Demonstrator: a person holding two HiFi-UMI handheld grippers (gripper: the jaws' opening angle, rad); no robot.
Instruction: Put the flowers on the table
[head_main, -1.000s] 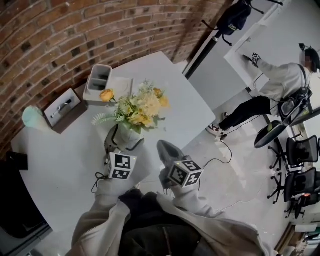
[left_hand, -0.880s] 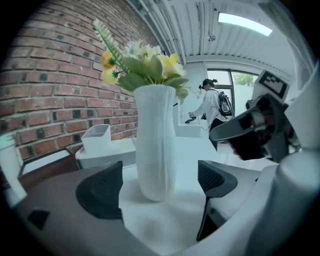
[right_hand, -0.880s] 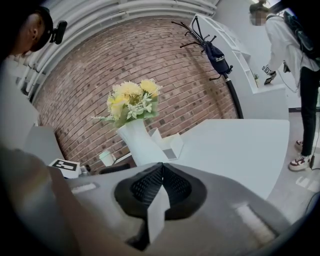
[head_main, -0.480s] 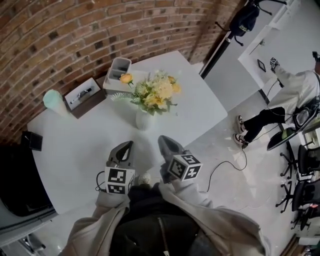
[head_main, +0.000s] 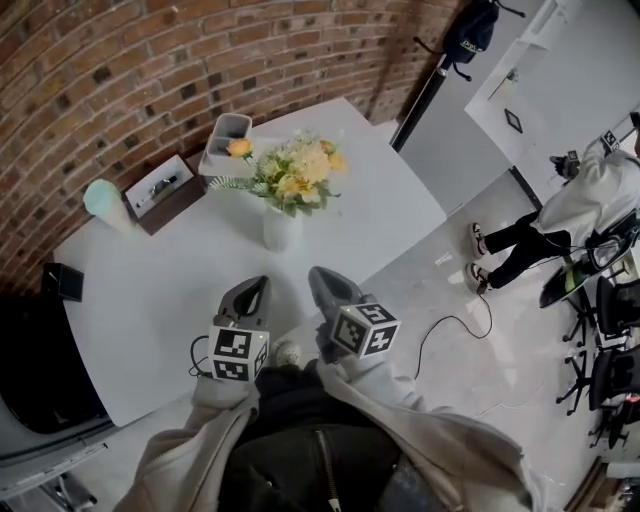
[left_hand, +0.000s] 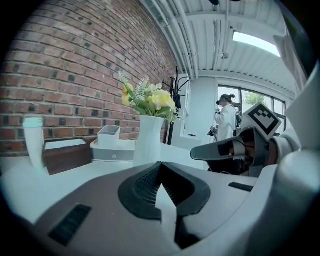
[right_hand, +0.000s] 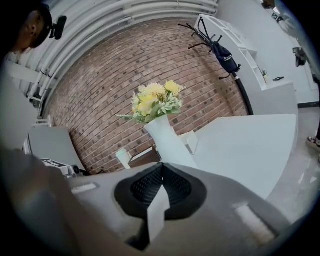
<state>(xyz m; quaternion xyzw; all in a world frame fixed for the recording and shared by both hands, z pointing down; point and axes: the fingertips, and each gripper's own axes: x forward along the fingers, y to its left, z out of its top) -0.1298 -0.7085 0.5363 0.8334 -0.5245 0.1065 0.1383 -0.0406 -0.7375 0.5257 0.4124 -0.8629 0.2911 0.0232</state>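
Note:
A white vase (head_main: 281, 228) with yellow and white flowers (head_main: 292, 172) stands upright on the white table (head_main: 150, 290), with nothing holding it. Both grippers hover at the table's near edge, well short of the vase. My left gripper (head_main: 260, 282) is shut and empty; its jaws meet in the left gripper view (left_hand: 160, 164), with the vase (left_hand: 149, 140) ahead and the right gripper (left_hand: 220, 149) beside it. My right gripper (head_main: 316, 272) is shut too, jaws touching in the right gripper view (right_hand: 161, 165), and it points at the vase (right_hand: 167, 140).
Behind the vase stand a white container (head_main: 225, 145), a brown tissue box (head_main: 160, 190) and a mint cup (head_main: 103, 200) along the brick wall. A black object (head_main: 62, 282) lies at the table's left edge. A person (head_main: 580, 200) and a floor cable (head_main: 450, 330) are at the right.
A second ago my left gripper was at the vase; it has drawn back toward me and its jaws are shut. The vase stays standing alone. The right gripper pulled back slightly.

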